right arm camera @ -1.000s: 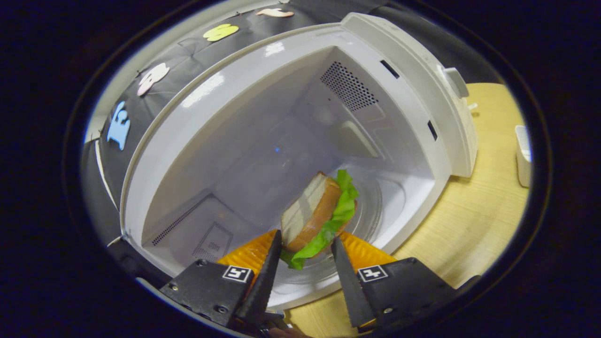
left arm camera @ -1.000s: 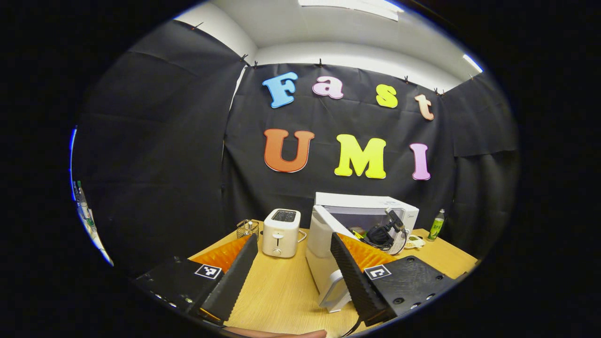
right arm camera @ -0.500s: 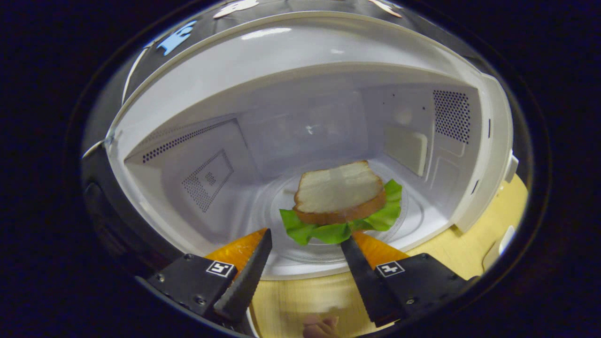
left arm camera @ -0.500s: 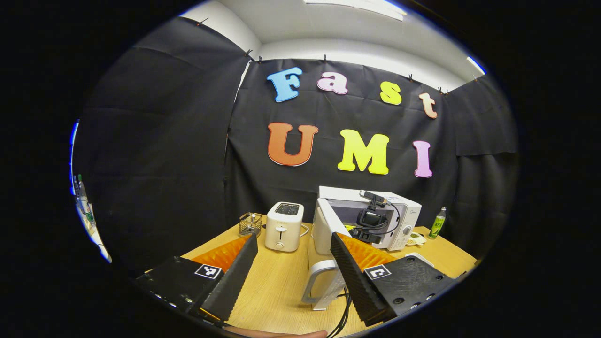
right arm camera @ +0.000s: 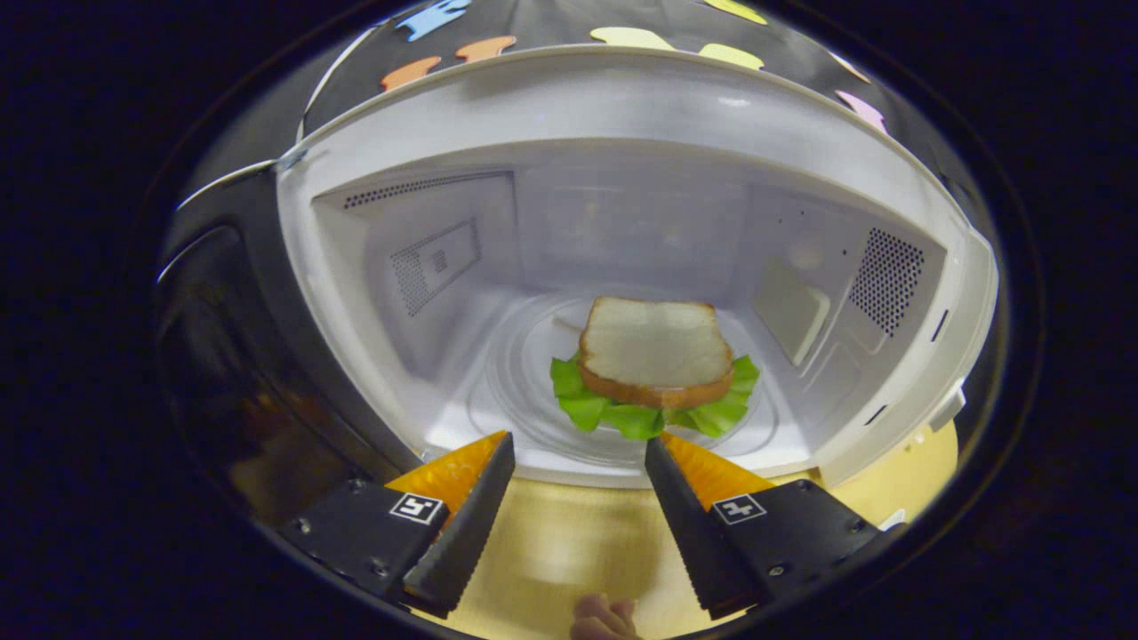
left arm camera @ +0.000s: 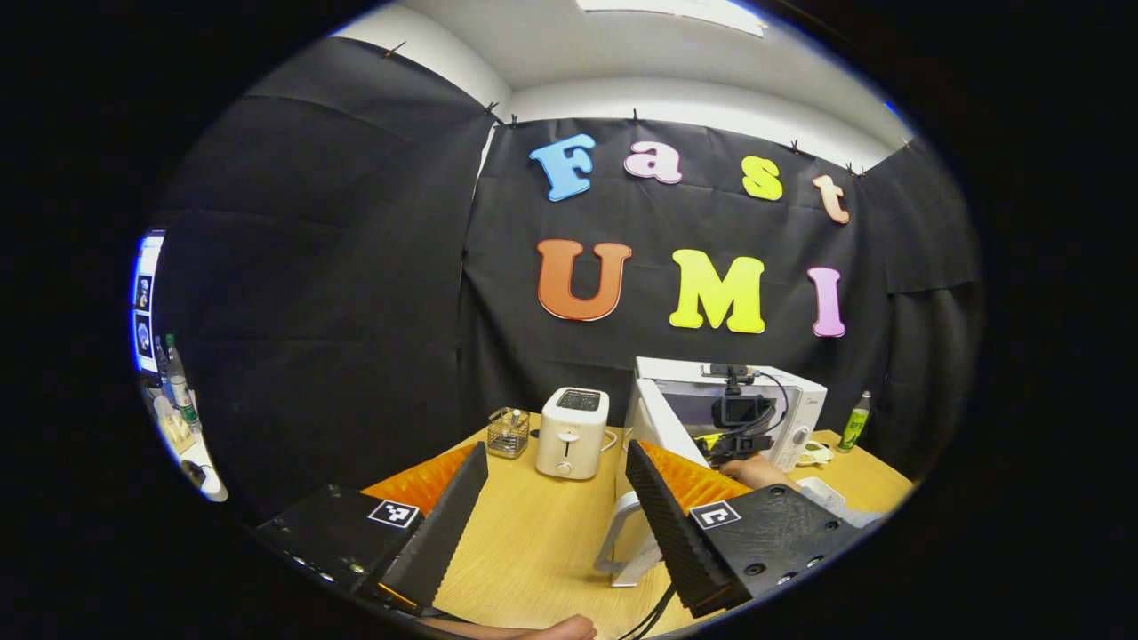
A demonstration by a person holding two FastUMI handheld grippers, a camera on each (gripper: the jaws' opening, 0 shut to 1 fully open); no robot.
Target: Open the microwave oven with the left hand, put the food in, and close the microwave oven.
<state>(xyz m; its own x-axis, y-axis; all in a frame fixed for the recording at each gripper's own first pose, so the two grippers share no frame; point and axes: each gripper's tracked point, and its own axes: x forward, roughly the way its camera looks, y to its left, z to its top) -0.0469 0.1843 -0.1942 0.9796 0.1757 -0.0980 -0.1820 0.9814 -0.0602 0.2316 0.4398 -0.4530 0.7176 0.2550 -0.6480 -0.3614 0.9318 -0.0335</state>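
Note:
A sandwich (right arm camera: 655, 356) of white bread and green lettuce lies flat on the glass turntable (right arm camera: 524, 373) inside the open white microwave (right arm camera: 622, 98). My right gripper (right arm camera: 578, 453) stands open just outside the cavity's front edge, with nothing between its fingers. The dark door (right arm camera: 222, 356) hangs open at the left. In the left gripper view, my left gripper (left arm camera: 556, 462) is open and empty above the wooden table (left arm camera: 533, 542), well in front of the microwave (left arm camera: 791, 396). Its open door (left arm camera: 653, 427) and handle (left arm camera: 622, 538) swing toward me. The other gripper (left arm camera: 738, 418), held by a hand, is at the microwave's opening.
A white toaster (left arm camera: 571, 433) and a small wire basket (left arm camera: 508, 431) stand left of the microwave. A green bottle (left arm camera: 855, 420) stands to its right near a small dish (left arm camera: 813, 457). A shelf with bottles (left arm camera: 173, 391) lies beyond the booth at far left.
My right gripper let go of the tilted sandwich, which now lies flat on the turntable, and drew back out of the cavity. The left gripper drifted back and leftward a little.

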